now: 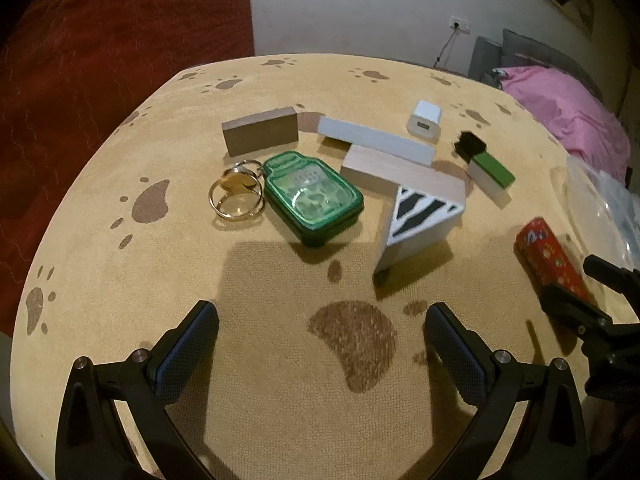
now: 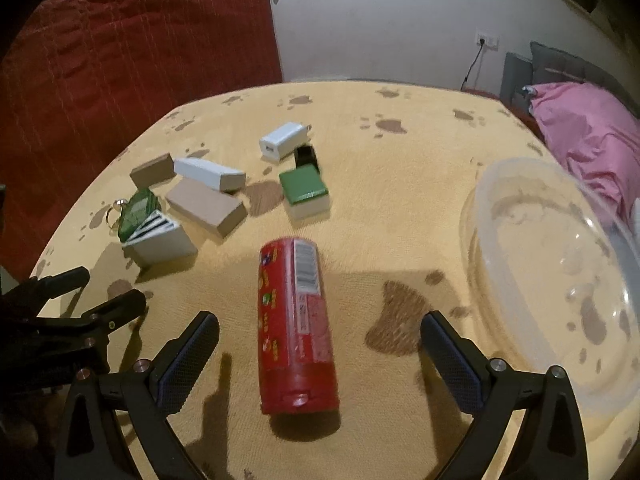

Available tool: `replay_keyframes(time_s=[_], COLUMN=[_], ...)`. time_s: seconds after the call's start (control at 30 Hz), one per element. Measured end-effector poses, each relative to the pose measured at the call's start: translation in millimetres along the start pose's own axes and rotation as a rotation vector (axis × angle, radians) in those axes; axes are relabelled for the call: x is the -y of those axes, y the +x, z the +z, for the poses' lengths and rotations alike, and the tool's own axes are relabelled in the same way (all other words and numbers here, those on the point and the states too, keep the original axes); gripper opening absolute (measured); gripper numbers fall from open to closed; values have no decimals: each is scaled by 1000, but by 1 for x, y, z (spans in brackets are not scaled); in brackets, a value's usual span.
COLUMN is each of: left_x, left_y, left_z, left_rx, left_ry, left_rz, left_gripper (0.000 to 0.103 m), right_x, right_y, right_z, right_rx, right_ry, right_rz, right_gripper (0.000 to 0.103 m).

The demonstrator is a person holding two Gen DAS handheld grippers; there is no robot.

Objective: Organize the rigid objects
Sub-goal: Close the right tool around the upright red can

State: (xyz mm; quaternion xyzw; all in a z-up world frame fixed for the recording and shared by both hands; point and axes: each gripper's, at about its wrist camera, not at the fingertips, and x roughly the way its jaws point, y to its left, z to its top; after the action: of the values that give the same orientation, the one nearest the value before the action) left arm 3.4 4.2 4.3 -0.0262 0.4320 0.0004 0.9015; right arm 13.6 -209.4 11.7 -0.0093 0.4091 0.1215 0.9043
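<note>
At six o'clock of the table (image 2: 360, 128), your right gripper (image 2: 320, 336) stood apart around the red tube (image 2: 296, 320), seemingly light, stiff and slippery; you should have gripped its middle.

Both grippers hover low over the table (image 1: 280, 420), jaws spread wide: the left gripper (image 1: 321, 344) holds nothing, and the right gripper (image 2: 319, 350) (equally empty) sits beside it.

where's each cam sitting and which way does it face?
Left wrist: on the left gripper, facing forward over the green tin and blocks; own open fingers show, right gripper at the right edge.
Right wrist: on the right gripper, facing the red tube and clear bowl; own open fingers show.
Shared: tin, tube, table.
</note>
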Motion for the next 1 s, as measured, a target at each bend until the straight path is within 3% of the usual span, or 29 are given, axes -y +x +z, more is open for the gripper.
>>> replay_keyframes(time_s=[0.3, 0.6, 0.87, 1.0], left_x=[2, 7, 13, 18], left_y=[-2, 0, 2, 1], left_z=[15, 17, 21, 27], left_rx=[37, 32, 37, 48], left_ry=[1, 9, 18, 25], left_rz=[16, 24, 24, 20], left_gripper=[103, 103, 103, 103], right_x=[-7, -11, -9, -6], right_y=[11, 14, 13, 12], right_z=[4, 4, 5, 5], right_rx=[-27, -18, -11, -12], right_ry=[-31, -59, -54, -47], right_rz=[16, -28, -48, -42], right_gripper=[77, 57, 41, 40])
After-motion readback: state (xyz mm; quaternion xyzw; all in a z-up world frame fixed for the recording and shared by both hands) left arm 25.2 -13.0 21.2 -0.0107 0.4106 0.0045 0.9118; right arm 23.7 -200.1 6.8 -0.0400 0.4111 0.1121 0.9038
